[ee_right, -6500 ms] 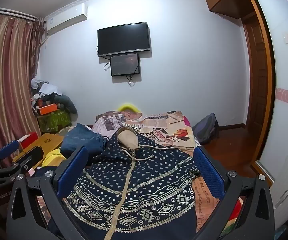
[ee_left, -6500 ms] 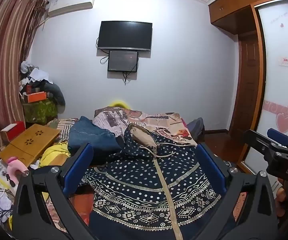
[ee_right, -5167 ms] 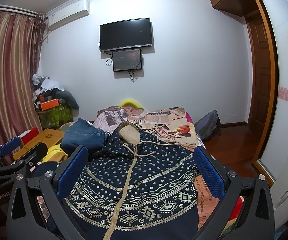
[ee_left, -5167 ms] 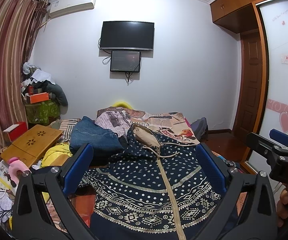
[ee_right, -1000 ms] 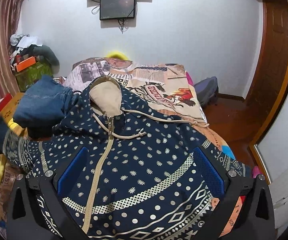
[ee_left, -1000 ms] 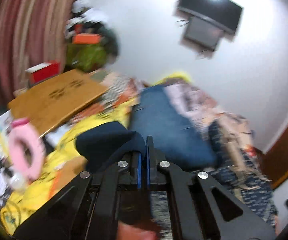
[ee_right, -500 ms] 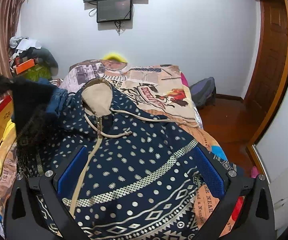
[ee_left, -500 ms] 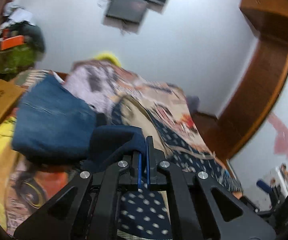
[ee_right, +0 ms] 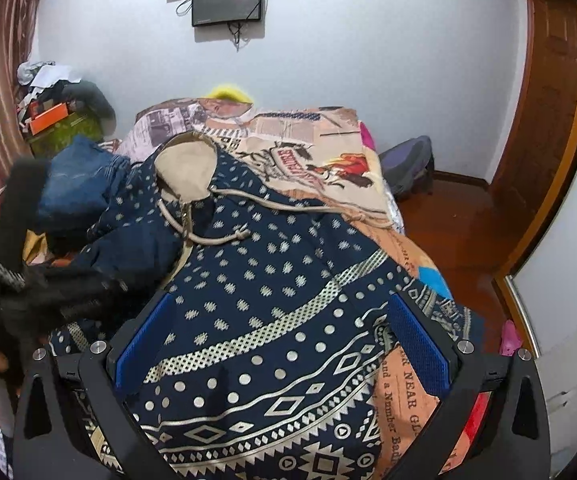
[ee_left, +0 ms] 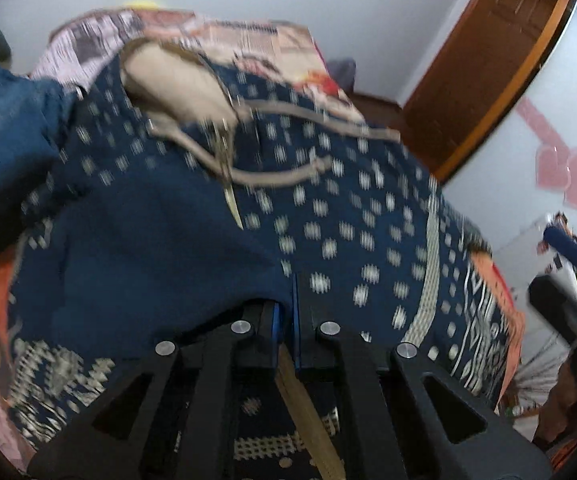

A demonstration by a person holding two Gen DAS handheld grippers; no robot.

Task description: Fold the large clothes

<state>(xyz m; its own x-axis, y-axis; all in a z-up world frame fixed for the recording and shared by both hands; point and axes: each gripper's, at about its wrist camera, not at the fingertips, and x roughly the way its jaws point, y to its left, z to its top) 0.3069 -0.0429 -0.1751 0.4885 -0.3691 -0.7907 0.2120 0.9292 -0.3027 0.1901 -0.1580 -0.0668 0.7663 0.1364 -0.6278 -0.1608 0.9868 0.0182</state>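
Your left gripper [ee_left: 284, 312] is clamped on a fold of the navy hoodie [ee_right: 272, 300], its two blue pads pressed together with dark fabric draped over them. That view is smeared, so where on the garment the pinched fabric belongs is hard to say; it looks like a sleeve laid across the chest. The hoodie lies face up on the bed [ee_right: 328, 160], beige hood [ee_right: 184, 172] toward the wall, drawstrings [ee_right: 216, 238] loose on the front. Your right gripper [ee_right: 280, 340] hangs over the patterned hem with its fingers [ee_right: 416, 340] spread wide, gripping nothing. A pile of blue jeans [ee_right: 76, 184] sits just beside the hoodie's shoulder.
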